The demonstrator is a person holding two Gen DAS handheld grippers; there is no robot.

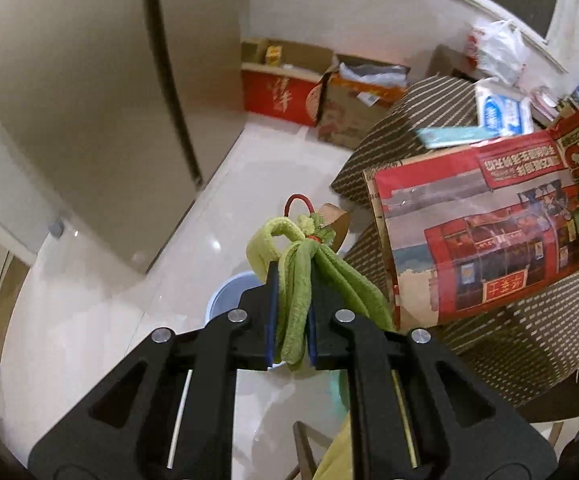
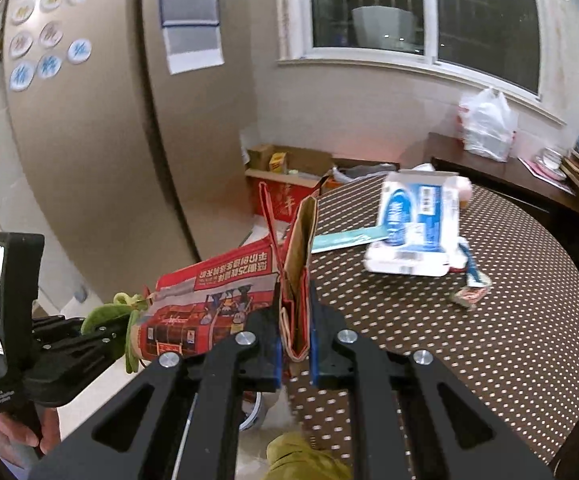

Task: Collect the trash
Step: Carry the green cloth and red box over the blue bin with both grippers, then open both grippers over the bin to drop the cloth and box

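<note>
Two grippers, one paper bag, one green cloth bundle.

From the left: our left gripper point(image 1: 291, 312) is clamped on the green cloth bundle point(image 1: 297, 276), which runs up between its fingers; below it sits one blue bin point(image 1: 231, 292). Our right gripper point(image 2: 295, 344) pinches the folded edge of the red printed paper bag point(image 2: 213, 300), held over the dotted table's point(image 2: 489, 340) edge. One white-blue package point(image 2: 413, 228) lies farther right.

Green cloth point(image 1: 295, 280): soft, fuzzy pile, matt. Paper bag point(image 2: 217, 304): printed red face faintly glossy, brown kraft inside, matt. Left gripper point(image 1: 291, 312), right gripper point(image 2: 295, 336): matt black plastic, bright metal pins. Tablecloth point(image 2: 489, 340): dotted brown, seemingly woven fabric. Floor point(image 1: 193, 248): pale, glossy, smooth tile.
</note>
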